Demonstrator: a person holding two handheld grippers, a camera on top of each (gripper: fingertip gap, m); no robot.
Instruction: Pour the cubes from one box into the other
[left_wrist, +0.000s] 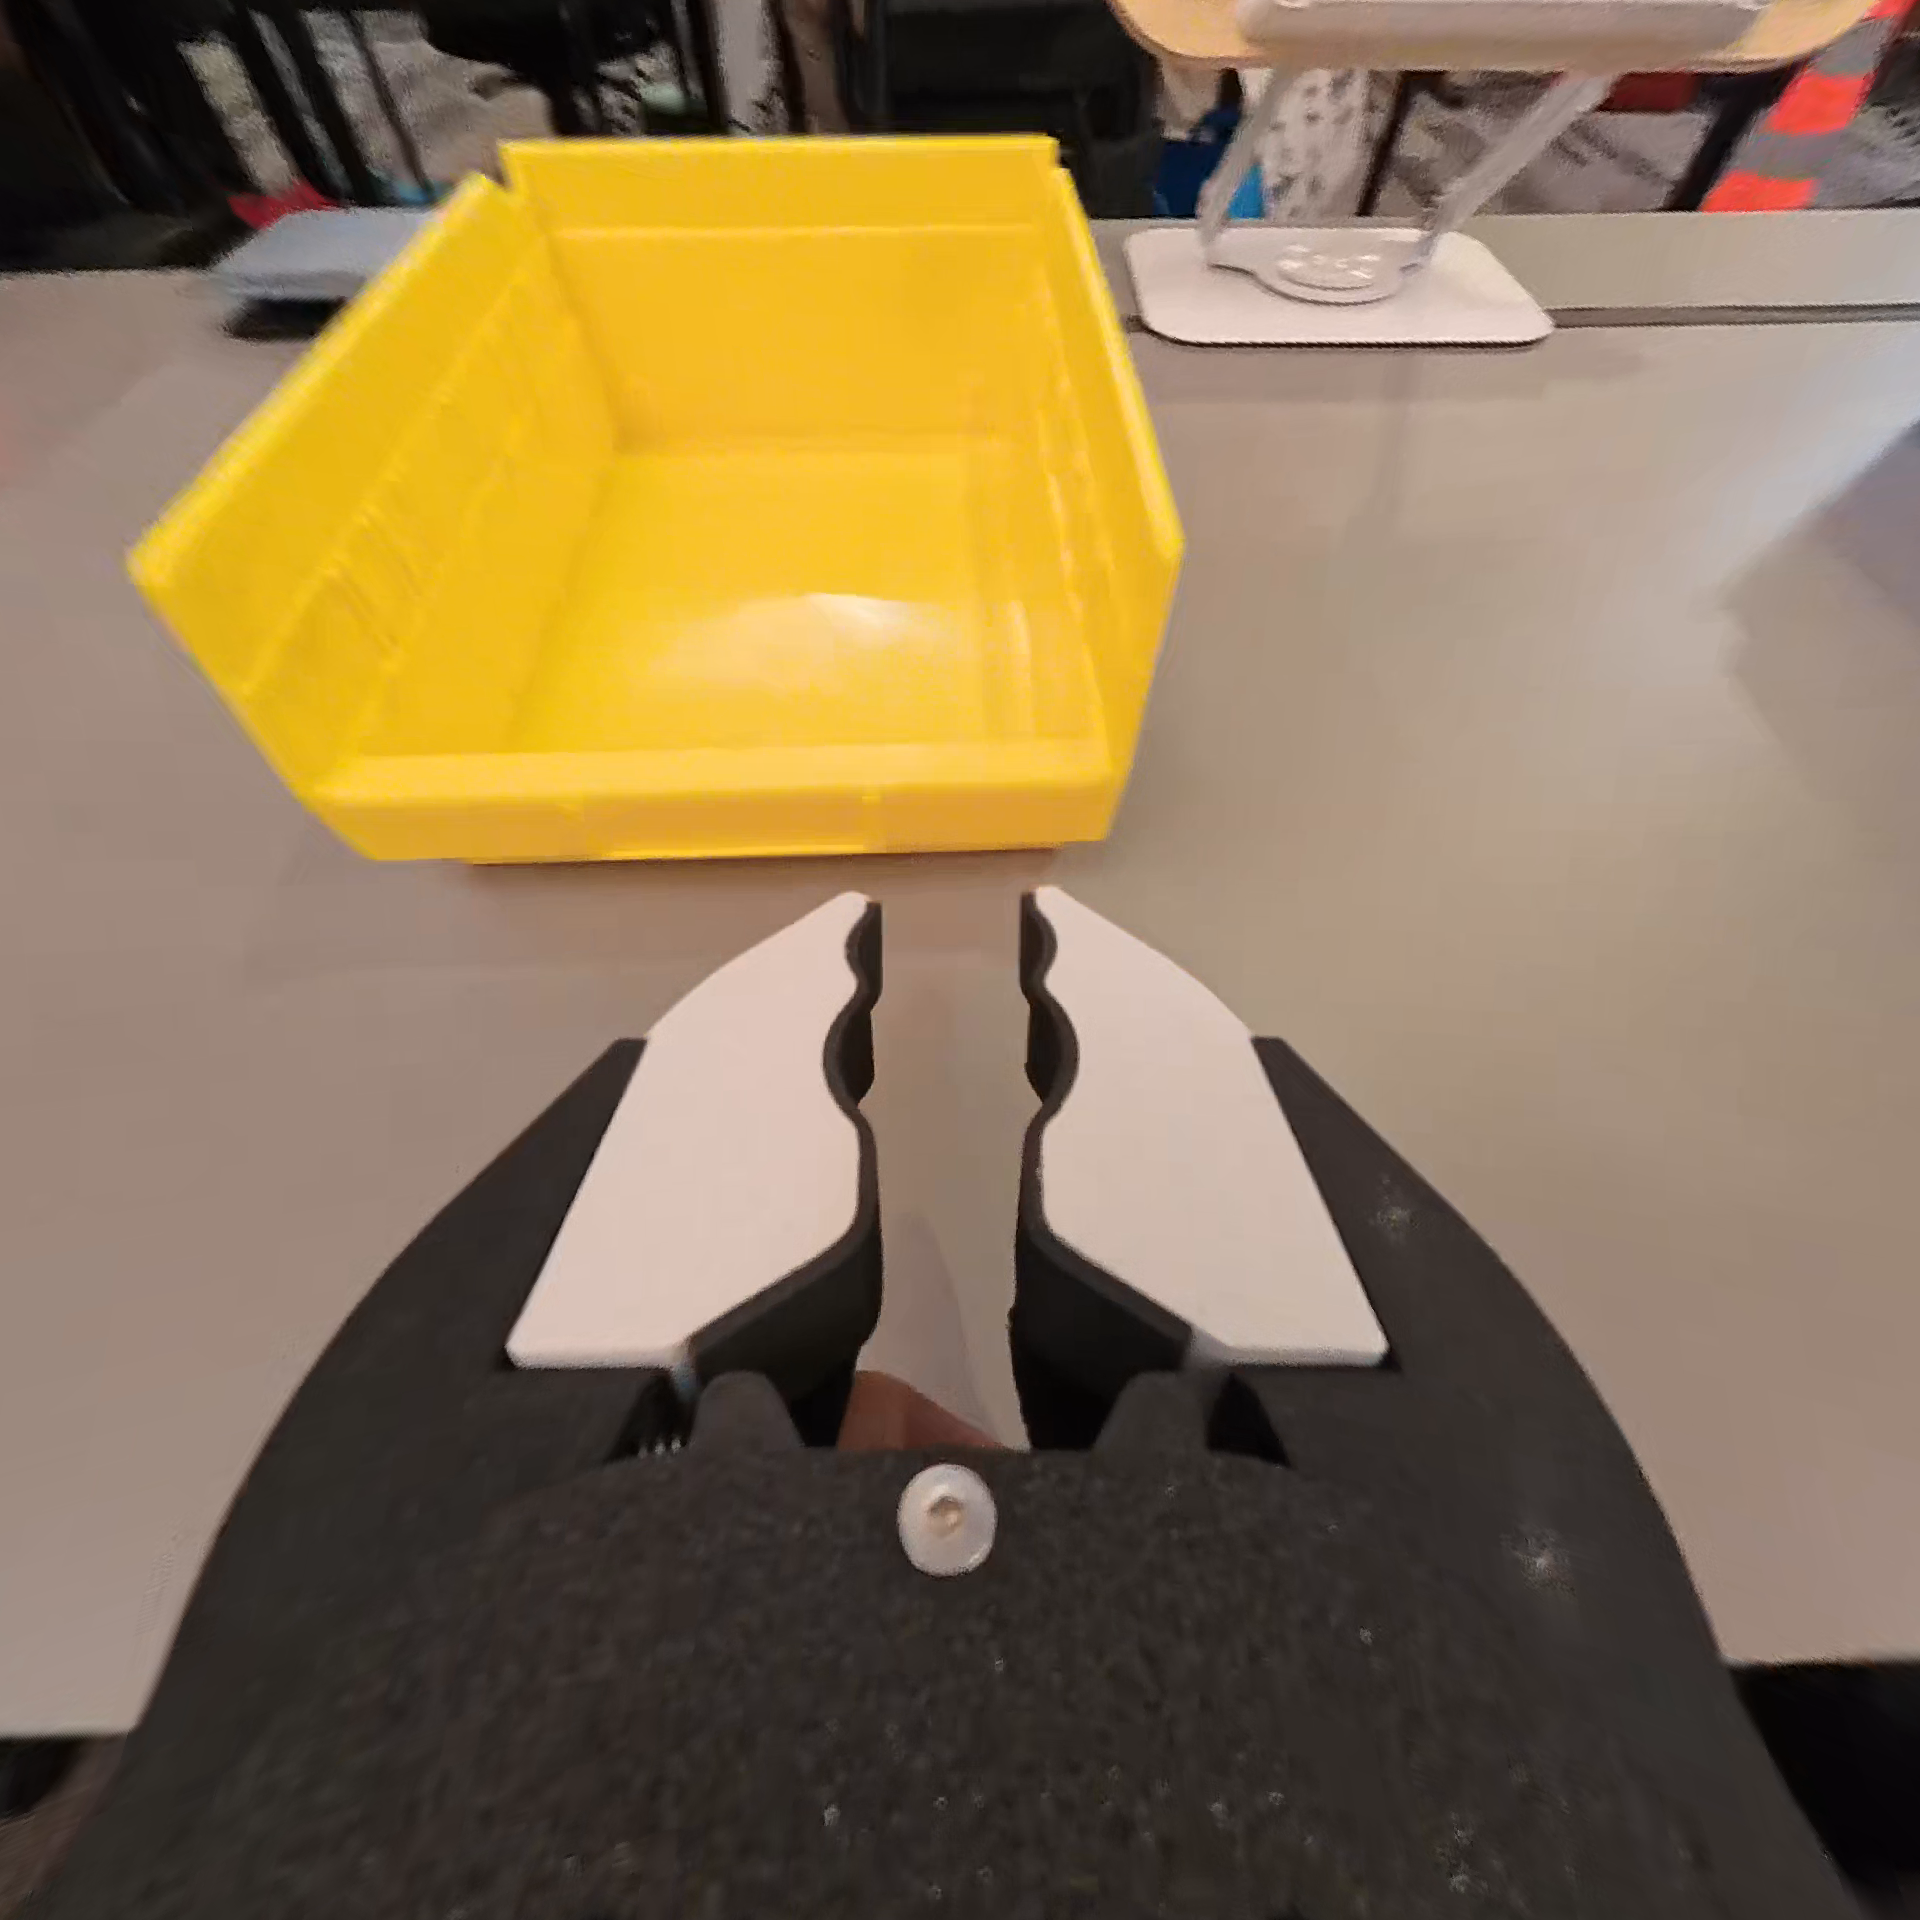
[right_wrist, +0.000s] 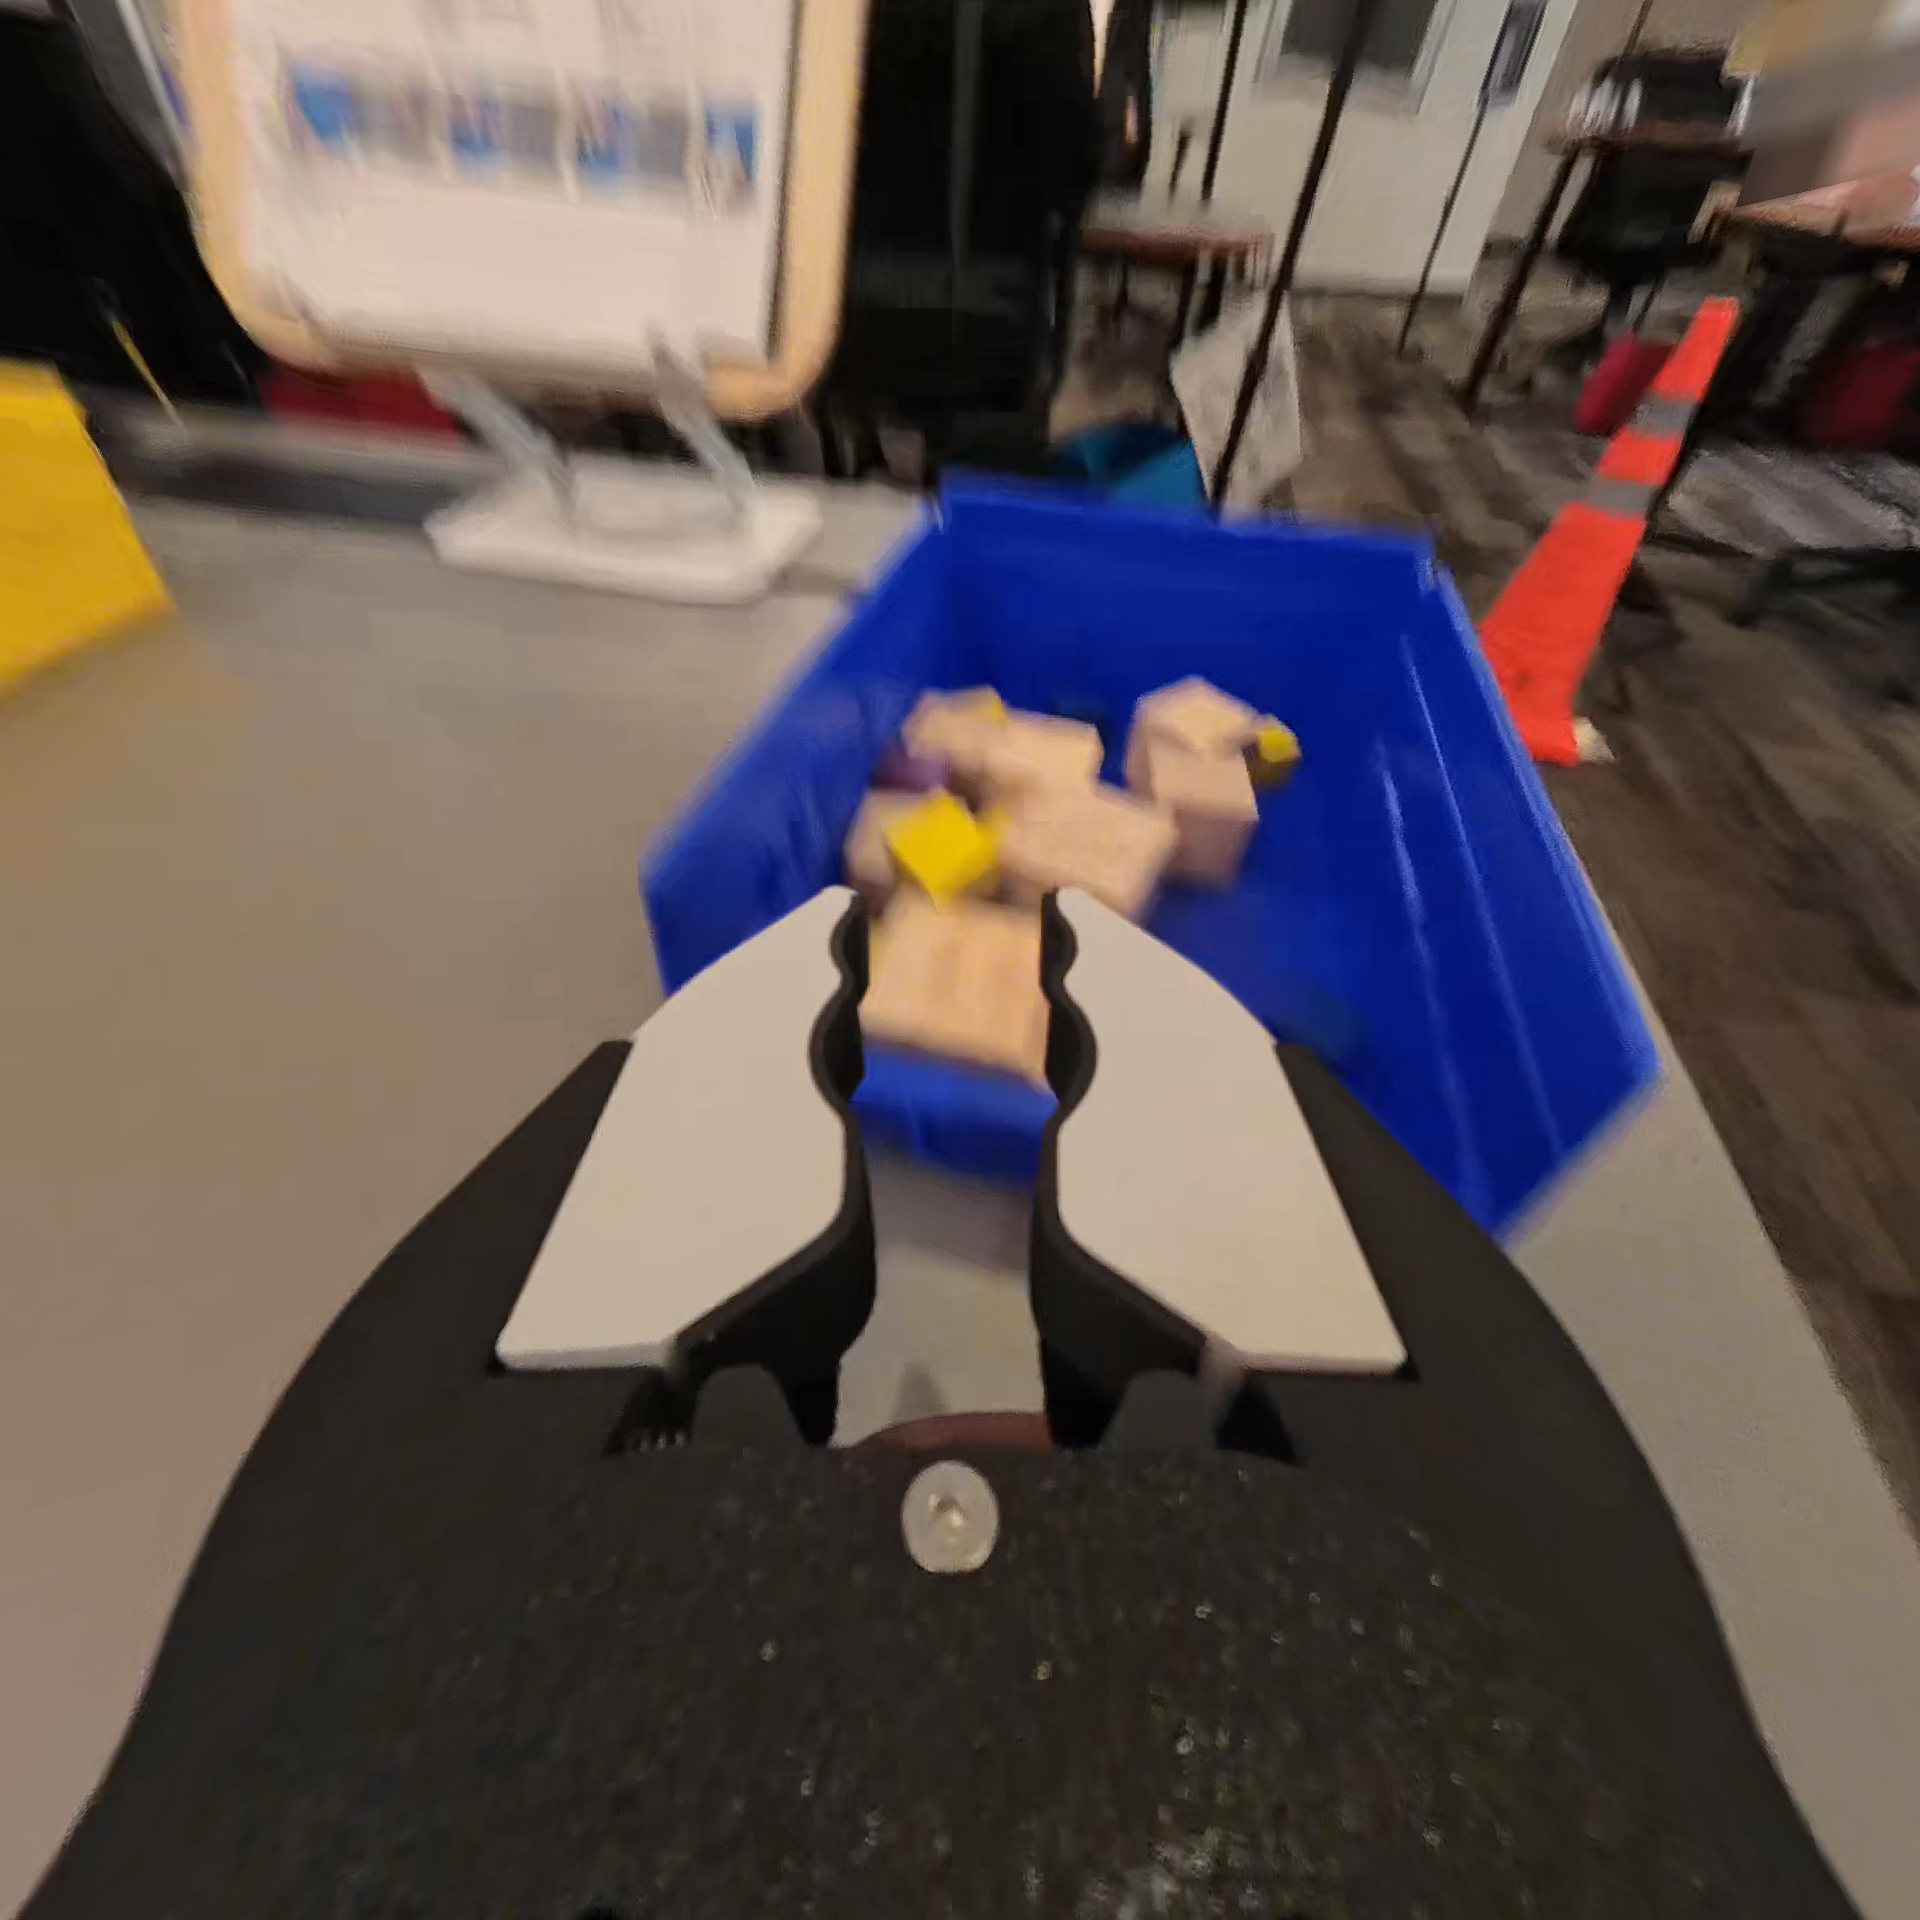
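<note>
My left camera looks along my fingers, close on the yellow box (left_wrist: 665, 520); my right faces the blue box (right_wrist: 1299, 831); both share the white stand (left_wrist: 1340, 281).

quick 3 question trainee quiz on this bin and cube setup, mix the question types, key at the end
1. True or false: the yellow box already holds cubes.
2. Which box holds the cubes? A) yellow B) blue C) both
3. Fill in: the left gripper and right gripper are both ____.

Key:
1. False; it is empty.
2. B; they lie in the blue box.
3. Open; neither grips anything. The left gripper is short of the yellow box; the right gripper points at the blue box's near wall.
</note>
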